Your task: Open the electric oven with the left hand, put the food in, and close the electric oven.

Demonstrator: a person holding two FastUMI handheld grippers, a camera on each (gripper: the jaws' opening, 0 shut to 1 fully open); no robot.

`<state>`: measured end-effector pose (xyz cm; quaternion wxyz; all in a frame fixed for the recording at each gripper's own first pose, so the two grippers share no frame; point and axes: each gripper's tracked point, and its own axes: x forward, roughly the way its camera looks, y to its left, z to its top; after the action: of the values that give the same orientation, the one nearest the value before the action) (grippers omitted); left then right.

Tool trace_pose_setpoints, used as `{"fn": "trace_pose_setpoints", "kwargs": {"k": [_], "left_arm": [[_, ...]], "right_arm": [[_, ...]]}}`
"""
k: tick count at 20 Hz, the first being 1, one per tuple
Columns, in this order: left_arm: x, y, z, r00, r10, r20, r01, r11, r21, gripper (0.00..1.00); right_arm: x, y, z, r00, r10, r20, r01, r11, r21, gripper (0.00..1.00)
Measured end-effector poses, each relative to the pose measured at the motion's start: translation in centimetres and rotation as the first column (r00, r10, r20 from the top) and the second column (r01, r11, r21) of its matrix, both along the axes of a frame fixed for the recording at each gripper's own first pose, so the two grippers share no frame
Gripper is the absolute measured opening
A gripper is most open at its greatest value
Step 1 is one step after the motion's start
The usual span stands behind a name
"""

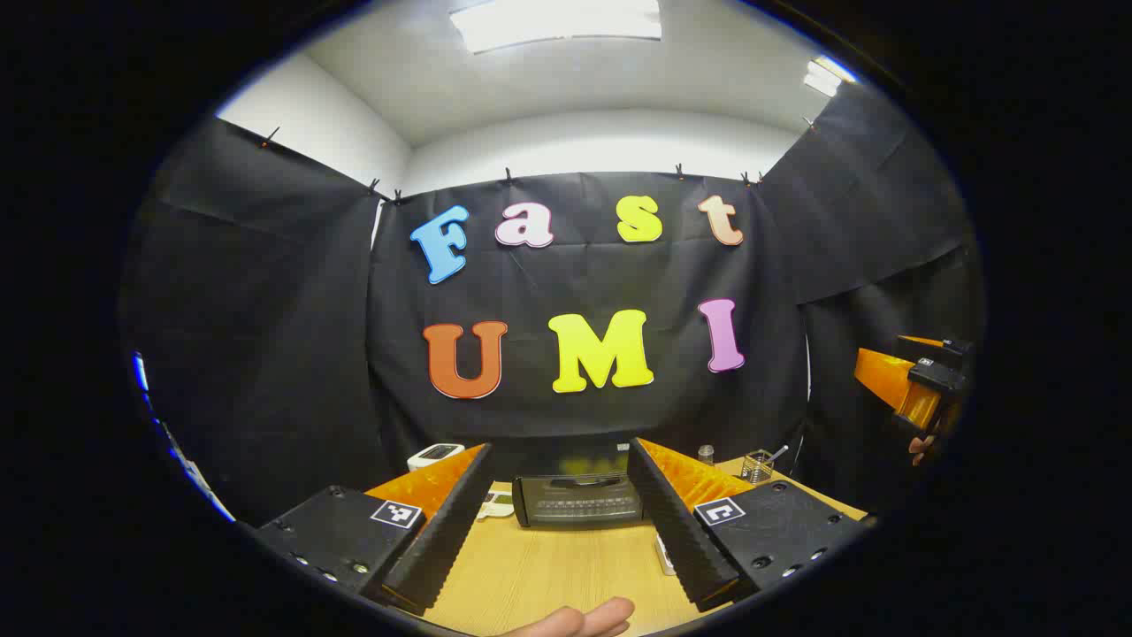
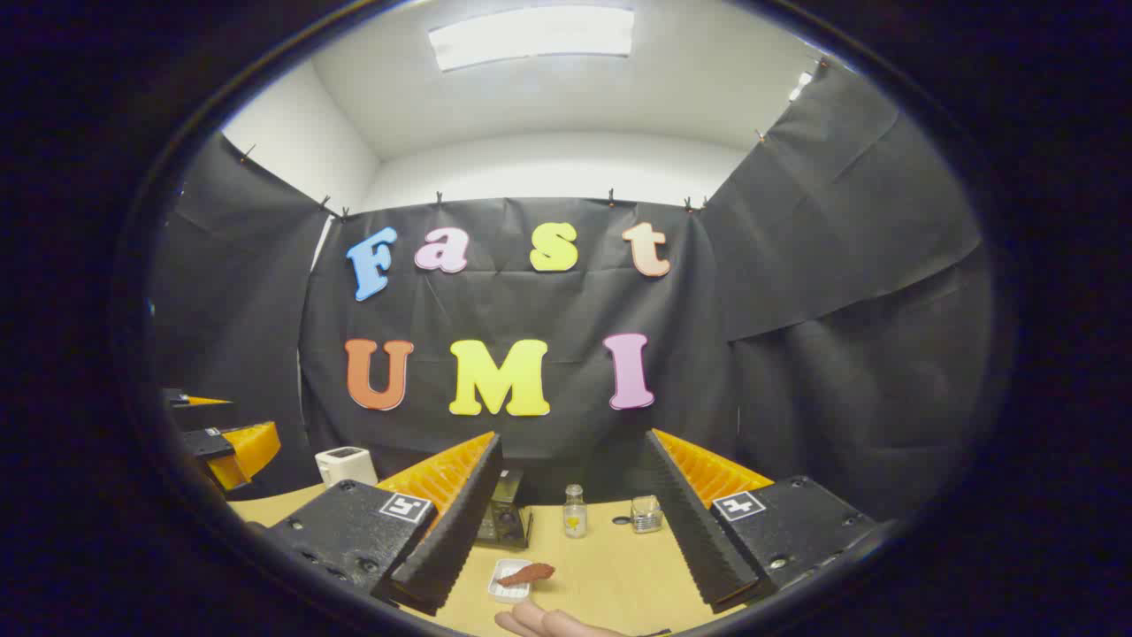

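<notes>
Dark-fronted, the electric oven (image 1: 579,500) sits at the far edge of the wooden worktop (image 1: 539,566) against the black cloth wall, door shut, framed between the fingers of my left gripper (image 1: 566,540), whose jaws stand wide apart and hold nothing. In the right gripper view the oven (image 2: 504,518) shows just past my inner finger, seen from its side. The food (image 2: 527,574), a reddish-brown piece, lies across a small white tray (image 2: 508,584) on the worktop in front of my right gripper (image 2: 575,557), whose jaws are also spread wide and empty. Behind the tray stand a small clear bottle (image 2: 575,511) with yellow at its bottom and a small glass jar (image 2: 646,514), near each other. A white device (image 2: 345,464) rests at the worktop's far left corner. Fingertips (image 1: 584,619) of my hand peek in at the bottom of the left gripper view.
</notes>
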<state>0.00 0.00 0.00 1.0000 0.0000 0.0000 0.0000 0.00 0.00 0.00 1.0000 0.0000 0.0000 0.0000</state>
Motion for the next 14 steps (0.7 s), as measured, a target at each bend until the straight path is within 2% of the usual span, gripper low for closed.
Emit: {"fn": "trace_pose_setpoints", "kwargs": {"k": [1,2,3,4,5,6,10,14], "left_arm": [[0.0,-0.4,-0.1,1.000,-0.006,-0.005,0.006,1.000,-0.001,0.96],[0.0,-0.5,-0.2,1.000,-0.008,-0.010,0.008,1.000,-0.002,0.96],[0.1,-0.4,-0.3,1.000,-0.008,-0.013,0.008,1.000,-0.004,0.96],[0.3,-0.6,-0.7,1.000,-0.009,-0.020,0.009,1.000,-0.008,0.96],[0.5,-0.8,-1.0,1.000,-0.016,-0.027,0.016,1.000,-0.012,0.96],[0.6,-0.9,-1.3,0.999,-0.017,-0.030,0.017,1.000,-0.008,0.96],[1.9,-0.3,-3.1,0.999,0.012,-0.039,-0.012,1.000,0.015,0.96],[5.9,-0.5,-4.5,0.999,0.015,-0.031,-0.015,1.000,-0.004,0.96]], "right_arm": [[0.0,0.0,-0.1,1.000,0.001,-0.004,-0.002,1.000,-0.007,1.00],[0.1,0.0,-0.1,1.000,0.002,-0.004,-0.002,1.000,-0.013,0.96],[0.1,-0.1,-0.1,1.000,0.004,-0.003,-0.004,1.000,-0.018,0.96],[0.3,0.0,-0.1,1.000,0.006,-0.005,-0.006,1.000,-0.025,1.00],[0.4,0.2,-0.3,1.000,0.012,-0.002,-0.012,1.000,-0.028,0.96],[0.4,0.4,-0.2,1.000,0.021,0.007,-0.020,0.999,-0.026,1.00],[1.6,-0.1,-1.2,0.999,0.014,0.036,-0.013,0.999,-0.042,1.00],[4.0,-0.9,-3.1,0.999,0.004,0.048,-0.002,0.999,-0.046,1.00]]}}
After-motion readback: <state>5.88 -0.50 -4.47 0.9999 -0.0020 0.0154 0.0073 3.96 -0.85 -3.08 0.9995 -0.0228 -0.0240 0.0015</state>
